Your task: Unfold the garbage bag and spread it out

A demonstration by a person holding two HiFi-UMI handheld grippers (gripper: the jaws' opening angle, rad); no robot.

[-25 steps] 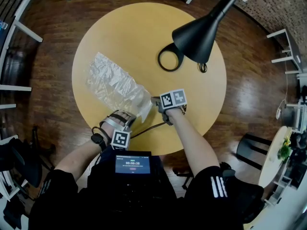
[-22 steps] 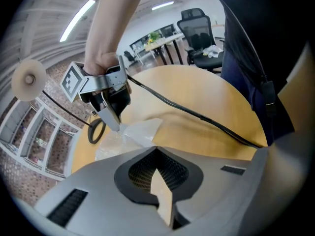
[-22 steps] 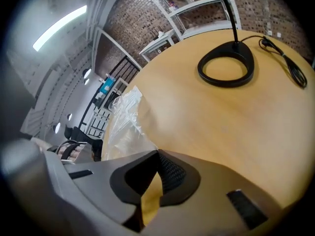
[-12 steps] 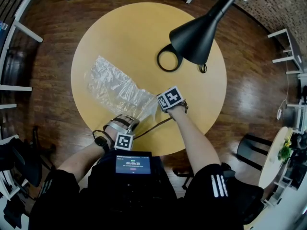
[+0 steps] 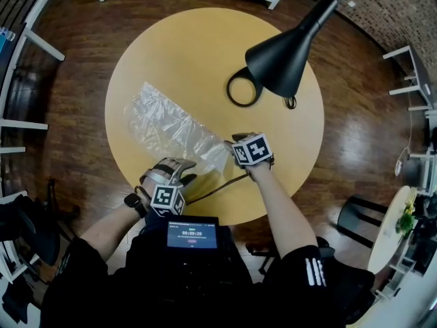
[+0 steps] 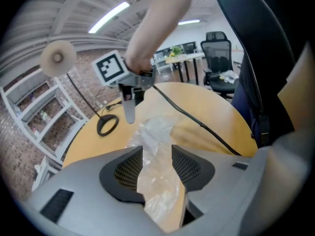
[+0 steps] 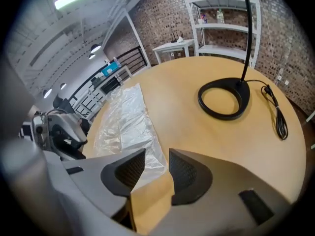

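The round table (image 5: pixel 205 39) carried the garbage bag (image 5: pixel 171 121) left of the lamp base (image 7: pixel 240 88), its long axis slanting away from both claws. The left gripper (image 6: pixel 157 156), farther from that base, had just been opening, jaws partway apart with slack film between them. The right gripper (image 7: pixel 157 162), nearer the base, had likewise been opening, and only the bag's corner lay beside one jaw

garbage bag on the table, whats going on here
A person works a gripper in each hand at the near end of the clear garbage bag, lying wrinkled on the round table. The left gripper and right gripper have just been opening their jaws; the bag's edge shows between each pair, not pinched.
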